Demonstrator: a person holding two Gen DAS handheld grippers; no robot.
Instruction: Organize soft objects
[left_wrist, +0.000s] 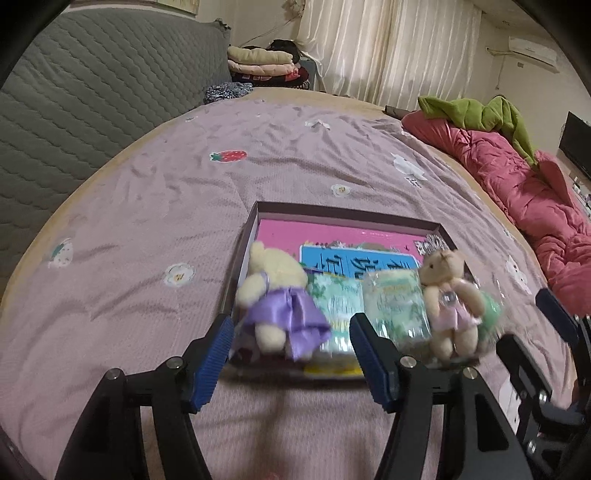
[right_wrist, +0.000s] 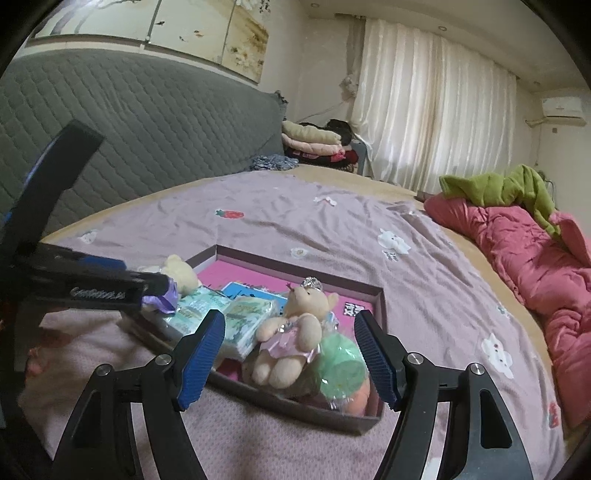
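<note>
A shallow brown box (left_wrist: 255, 218) (right_wrist: 380, 299) lies on the bed with a pink book in its bottom. In it sit a cream bear in a purple dress (left_wrist: 275, 291) (right_wrist: 181, 275), two tissue packs (left_wrist: 338, 302) (right_wrist: 251, 317), a tan bear in a pink dress (left_wrist: 448, 295) (right_wrist: 291, 336) and a green wrapped soft item (right_wrist: 341, 365). My left gripper (left_wrist: 291, 354) is open, its fingers either side of the purple-dress bear at the box's near edge. My right gripper (right_wrist: 290, 354) is open in front of the pink-dress bear, not touching it; it also shows in the left wrist view (left_wrist: 535, 332).
The bed has a lilac sheet (left_wrist: 184, 184) with printed strawberries and flowers. A pink quilt (left_wrist: 517, 184) with a green cloth (left_wrist: 480, 110) lies along the right edge. A grey quilted headboard (left_wrist: 92, 92) stands at left. Folded clothes (left_wrist: 262, 62) are stacked beyond the bed.
</note>
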